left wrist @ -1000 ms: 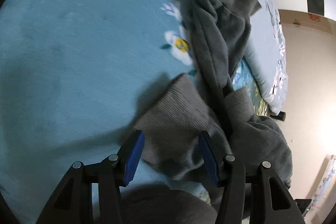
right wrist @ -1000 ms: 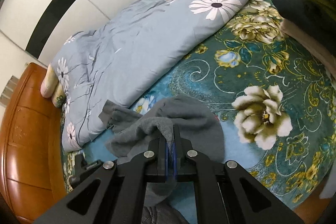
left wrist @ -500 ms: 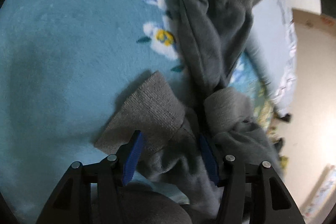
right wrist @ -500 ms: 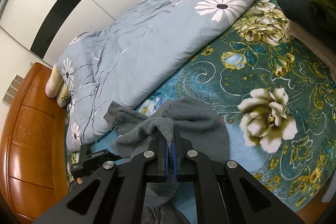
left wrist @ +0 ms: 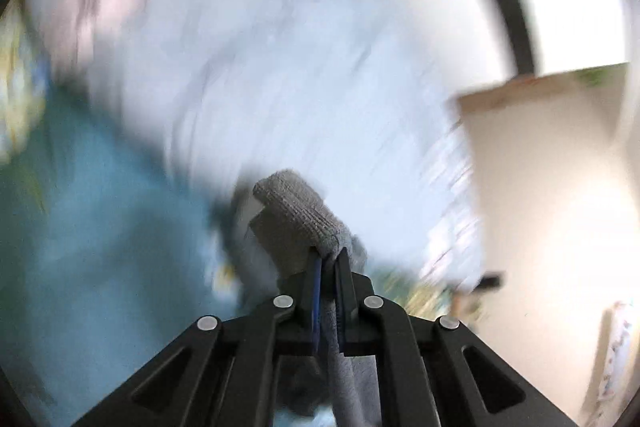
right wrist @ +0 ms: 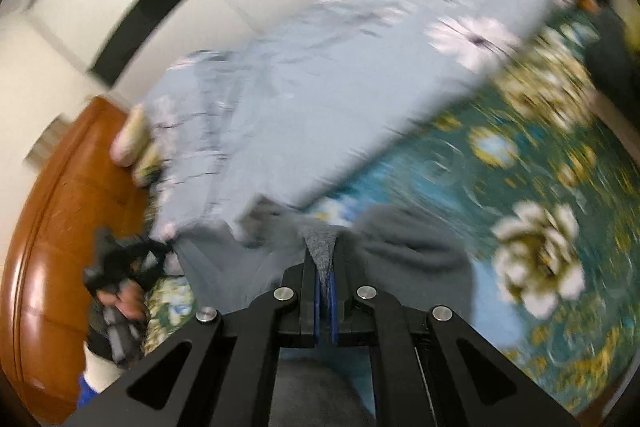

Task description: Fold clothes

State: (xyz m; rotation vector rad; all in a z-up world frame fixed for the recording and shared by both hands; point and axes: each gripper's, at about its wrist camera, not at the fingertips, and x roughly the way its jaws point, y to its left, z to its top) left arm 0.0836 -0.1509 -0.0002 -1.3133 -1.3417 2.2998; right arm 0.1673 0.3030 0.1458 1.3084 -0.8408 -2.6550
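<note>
A grey knitted garment is held by both grippers. In the left wrist view my left gripper (left wrist: 328, 259) is shut on its ribbed cuff (left wrist: 298, 213), which sticks up above the fingers; the background is blurred. In the right wrist view my right gripper (right wrist: 325, 267) is shut on another edge of the grey garment (right wrist: 408, 251), which hangs and spreads over the teal floral bedspread (right wrist: 532, 187). The left gripper (right wrist: 116, 267), held in a hand, shows at the left of that view.
A light blue quilt with daisies (right wrist: 340, 87) lies across the bed behind the garment. A wooden headboard (right wrist: 52, 227) curves at the left. Dark folded clothes (right wrist: 612, 47) sit at the far right edge. A beige wall (left wrist: 552, 187) is at the right.
My left gripper has shut on the grey ribbed cuff and lifted it off the bed, swinging fast. My right gripper stays shut on the garment and has moved too.
</note>
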